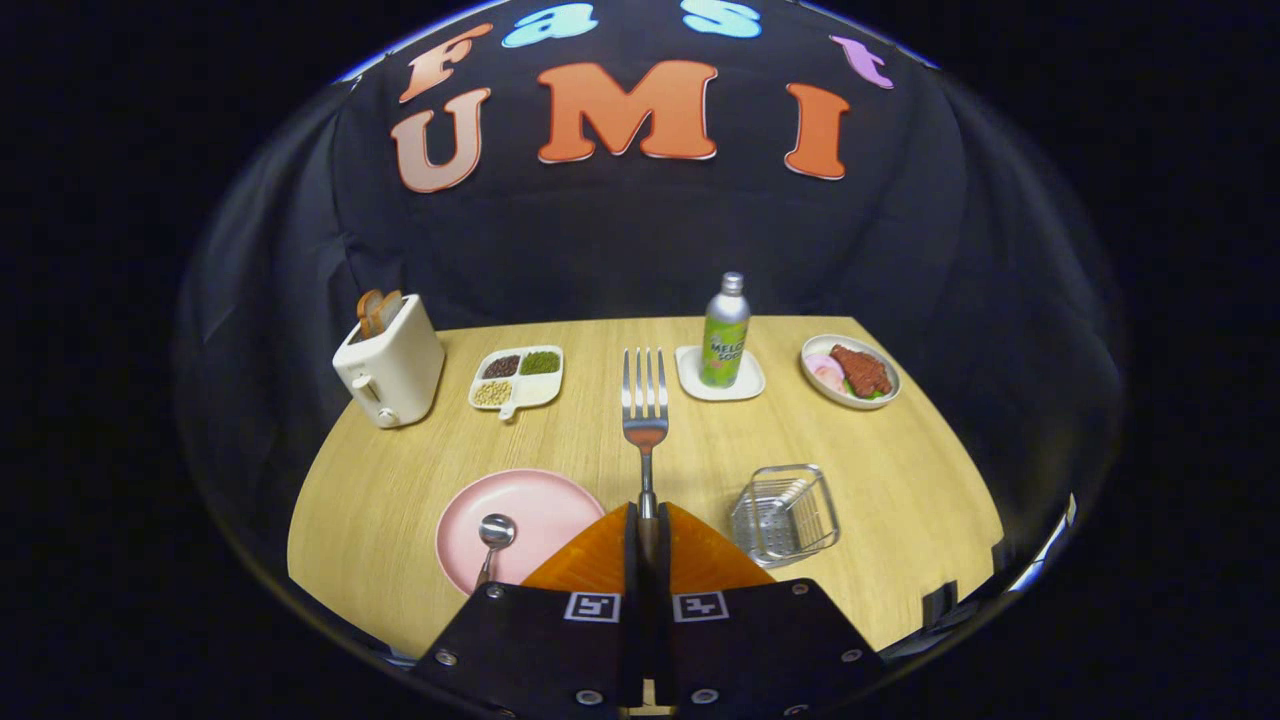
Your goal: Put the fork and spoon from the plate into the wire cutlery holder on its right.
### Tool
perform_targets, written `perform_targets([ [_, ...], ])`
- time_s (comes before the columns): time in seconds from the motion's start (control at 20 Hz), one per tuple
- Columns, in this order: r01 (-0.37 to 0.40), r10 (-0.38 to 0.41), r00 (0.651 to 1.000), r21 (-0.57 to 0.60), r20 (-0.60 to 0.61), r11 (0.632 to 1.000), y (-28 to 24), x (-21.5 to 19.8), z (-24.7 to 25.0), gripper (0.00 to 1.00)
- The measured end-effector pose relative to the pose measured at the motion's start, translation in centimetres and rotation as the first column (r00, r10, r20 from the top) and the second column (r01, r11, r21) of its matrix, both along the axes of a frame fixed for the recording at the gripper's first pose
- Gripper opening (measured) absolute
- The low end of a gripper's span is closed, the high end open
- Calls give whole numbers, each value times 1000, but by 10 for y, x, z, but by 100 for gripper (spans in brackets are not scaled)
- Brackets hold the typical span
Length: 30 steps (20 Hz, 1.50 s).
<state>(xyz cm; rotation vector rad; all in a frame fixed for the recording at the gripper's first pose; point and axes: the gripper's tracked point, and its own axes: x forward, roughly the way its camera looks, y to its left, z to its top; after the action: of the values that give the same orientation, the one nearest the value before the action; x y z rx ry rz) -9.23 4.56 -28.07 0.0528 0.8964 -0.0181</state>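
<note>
Above the table (400,520), tongs (648,515) pinch the fork (645,400) upright.

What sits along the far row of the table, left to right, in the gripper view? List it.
Toaster → divided snack tray → bottle on its coaster → plate of meat. The fork, clamped in the gripper, stands up between tray and bottle.

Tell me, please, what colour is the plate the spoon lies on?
Pink, plain, no pattern: the plate under the spoon shows best in the gripper view.
</note>
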Motion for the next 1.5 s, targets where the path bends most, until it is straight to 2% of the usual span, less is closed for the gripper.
perform_targets([
  [0.25,-9,7,1000,-53,-30,999,-59,1,16,5],
  [0.45,-48,39,989,-61,-139,997,-85,-8,-2,5],
  [0.85,-122,102,931,-34,-351,992,-98,-26,-55,5],
  [1.3,-206,146,829,-51,-539,977,-110,-53,-102,6],
  [1.5,-195,138,833,-52,-536,979,-110,-44,-109,8],
])
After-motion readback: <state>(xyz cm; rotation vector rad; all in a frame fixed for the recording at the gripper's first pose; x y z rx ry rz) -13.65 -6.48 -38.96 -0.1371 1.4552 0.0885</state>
